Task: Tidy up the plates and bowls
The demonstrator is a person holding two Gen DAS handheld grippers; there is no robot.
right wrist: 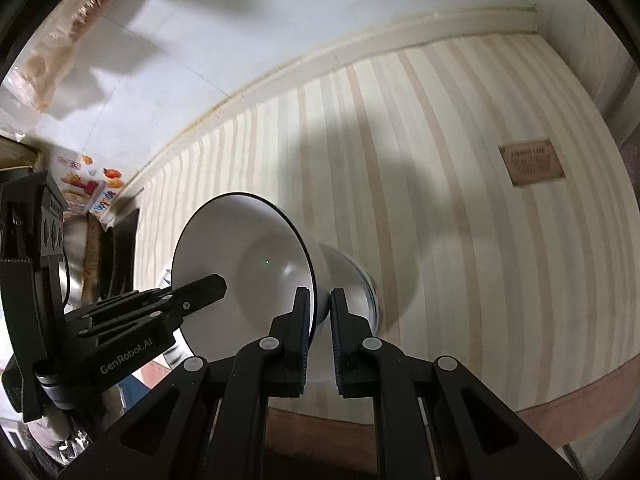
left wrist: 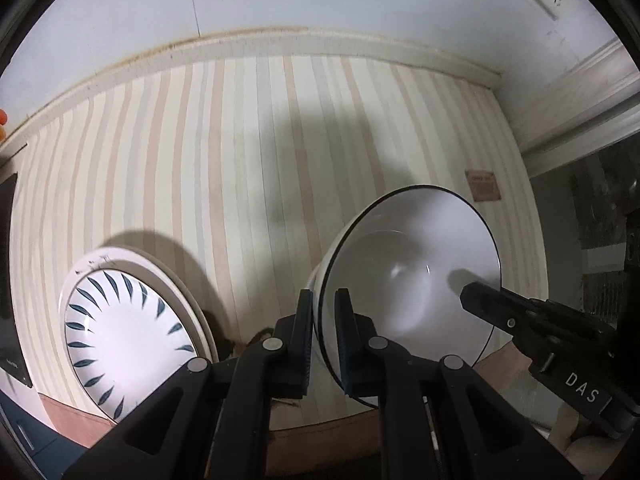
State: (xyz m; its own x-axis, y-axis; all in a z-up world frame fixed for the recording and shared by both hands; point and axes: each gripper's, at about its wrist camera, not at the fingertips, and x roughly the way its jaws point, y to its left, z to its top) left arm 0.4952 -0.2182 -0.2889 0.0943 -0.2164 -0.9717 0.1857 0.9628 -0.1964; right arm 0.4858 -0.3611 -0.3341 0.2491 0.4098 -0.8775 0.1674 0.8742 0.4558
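Observation:
A white bowl with a thin black rim [left wrist: 412, 276] is held tilted above the striped tablecloth [left wrist: 240, 160]. My left gripper [left wrist: 324, 344] is shut on its near-left rim, one finger inside and one outside. My right gripper [right wrist: 320, 336] is shut on the opposite rim of the same bowl [right wrist: 248, 256]; it also shows in the left wrist view [left wrist: 480, 300], reaching in from the right. A white plate with dark blue leaf marks [left wrist: 124, 332] lies on a larger cream plate at the lower left of the left wrist view.
The striped cloth runs to a cream moulding and white wall [left wrist: 280, 0] at the back. A brown label [right wrist: 530, 162] lies on the cloth to the right. Printed packaging [right wrist: 84, 188] and dark objects stand at the left. The table's brown front edge [right wrist: 580, 404] is near.

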